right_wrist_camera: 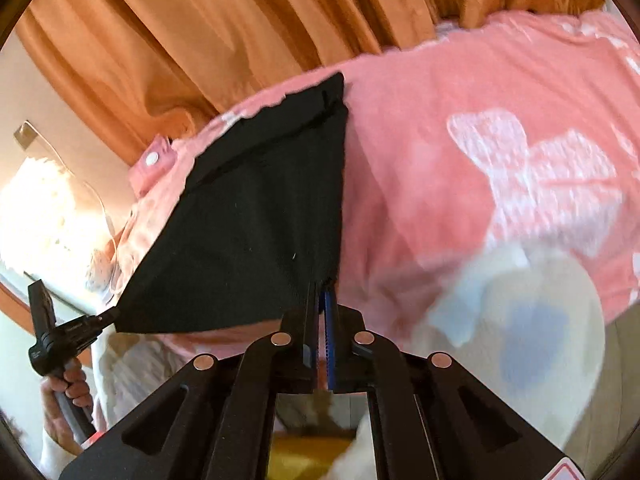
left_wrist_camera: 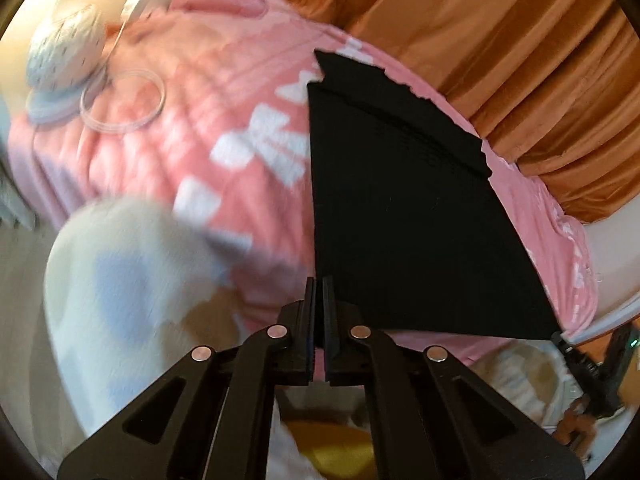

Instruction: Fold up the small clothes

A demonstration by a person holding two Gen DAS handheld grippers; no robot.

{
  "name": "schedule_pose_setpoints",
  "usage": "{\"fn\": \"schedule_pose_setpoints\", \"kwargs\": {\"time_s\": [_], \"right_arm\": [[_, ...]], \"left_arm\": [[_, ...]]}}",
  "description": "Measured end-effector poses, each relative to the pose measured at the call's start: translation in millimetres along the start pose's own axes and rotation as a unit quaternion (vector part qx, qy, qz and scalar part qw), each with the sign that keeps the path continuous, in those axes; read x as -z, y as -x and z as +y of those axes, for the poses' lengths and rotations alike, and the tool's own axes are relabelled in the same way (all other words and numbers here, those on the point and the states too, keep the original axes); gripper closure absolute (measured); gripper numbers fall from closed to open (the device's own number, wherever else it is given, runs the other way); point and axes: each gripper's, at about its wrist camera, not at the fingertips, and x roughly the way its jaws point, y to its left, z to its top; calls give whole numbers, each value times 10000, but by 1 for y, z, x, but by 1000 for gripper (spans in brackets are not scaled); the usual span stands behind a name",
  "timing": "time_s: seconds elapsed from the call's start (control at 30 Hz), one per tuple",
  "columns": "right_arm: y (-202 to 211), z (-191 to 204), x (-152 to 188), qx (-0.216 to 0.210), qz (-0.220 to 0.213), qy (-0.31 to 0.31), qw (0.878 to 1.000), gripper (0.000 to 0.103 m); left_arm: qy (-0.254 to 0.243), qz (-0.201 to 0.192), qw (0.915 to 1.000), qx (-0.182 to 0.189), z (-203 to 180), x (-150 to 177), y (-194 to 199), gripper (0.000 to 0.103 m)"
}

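A black garment [left_wrist_camera: 404, 216] was stretched taut above a pink blanket [left_wrist_camera: 168, 120], held at its two near corners. The left gripper [left_wrist_camera: 319, 292] was clenched on one corner, the right gripper [right_wrist_camera: 322, 292] on the other, cloth running forward from both sets of jaws. Orange curtains [right_wrist_camera: 192, 40] hung behind.

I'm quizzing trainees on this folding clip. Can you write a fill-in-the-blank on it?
1. Both grippers hold a cloth coloured ___.
2. It hangs over a blanket coloured ___.
3. The curtain behind is ___.
4. The left gripper and right gripper are both ___.

Missing: black; pink; orange; shut
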Motion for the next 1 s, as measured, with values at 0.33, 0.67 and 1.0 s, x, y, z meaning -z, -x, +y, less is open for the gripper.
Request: {"fn": "schedule_pose_setpoints", "kwargs": {"time_s": [0.33,0.67,1.0], "right_arm": [[72,41,-58,-610,-834,455,9936,101],[-120,26,-269,-374,-1104,-92,9931,100],[-180,-5,-279,256,-899,-367,9949,48]], "left_arm": [[-164,-752,9963,374,-17,-73,57,102],[-244,-1408,9867,-779,-49,-272,-120,102],[104,-854,9943,-623,-27,-277,-191,56]]}}
